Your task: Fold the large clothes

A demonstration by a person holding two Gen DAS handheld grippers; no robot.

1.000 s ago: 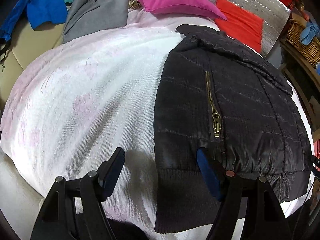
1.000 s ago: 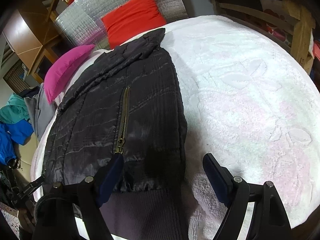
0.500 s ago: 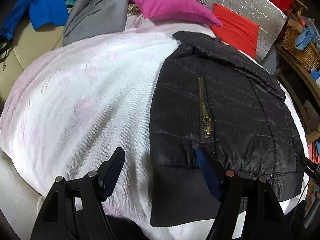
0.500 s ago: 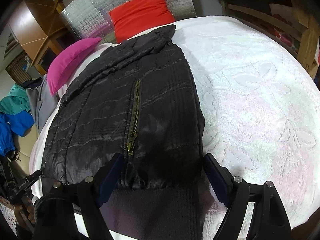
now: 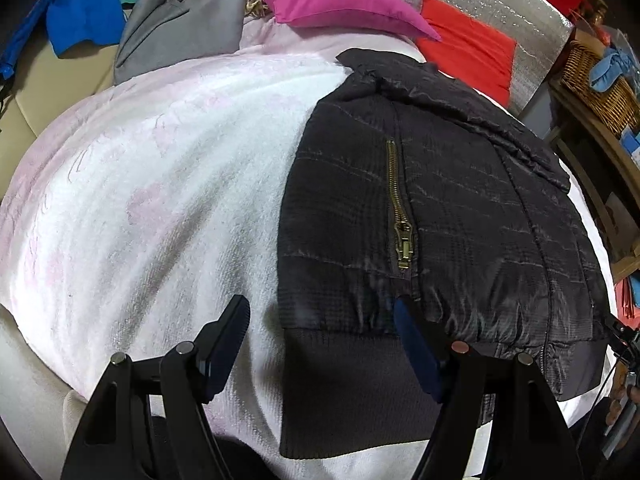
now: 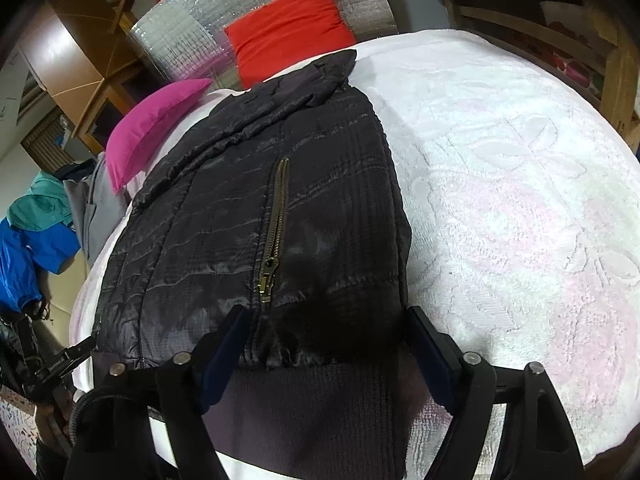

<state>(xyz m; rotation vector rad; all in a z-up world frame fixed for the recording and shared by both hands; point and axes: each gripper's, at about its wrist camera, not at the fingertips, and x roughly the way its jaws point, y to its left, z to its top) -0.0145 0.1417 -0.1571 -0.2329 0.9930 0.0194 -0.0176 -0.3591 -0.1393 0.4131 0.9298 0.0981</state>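
A black quilted jacket (image 5: 440, 216) with a brass pocket zipper (image 5: 400, 216) lies flat on a white and pink blanket (image 5: 160, 184), with its ribbed hem toward me. My left gripper (image 5: 322, 320) is open and empty, hovering over the hem's left corner. In the right wrist view the same jacket (image 6: 248, 224) lies left of centre. My right gripper (image 6: 328, 328) is open and empty, with its fingers on either side of the hem's right corner.
A pink pillow (image 5: 336, 0) and a red pillow (image 5: 468, 48) lie at the head of the bed. Grey (image 5: 180, 28), blue (image 5: 80, 20) and teal clothes are piled at the far left. A wicker basket (image 5: 600, 84) stands at the right. The wooden bed frame (image 6: 616, 52) borders the right side.
Both grippers have shifted sideways along the jacket's hem and stayed open. The right gripper now straddles the hem's right corner, and the jacket has not moved.
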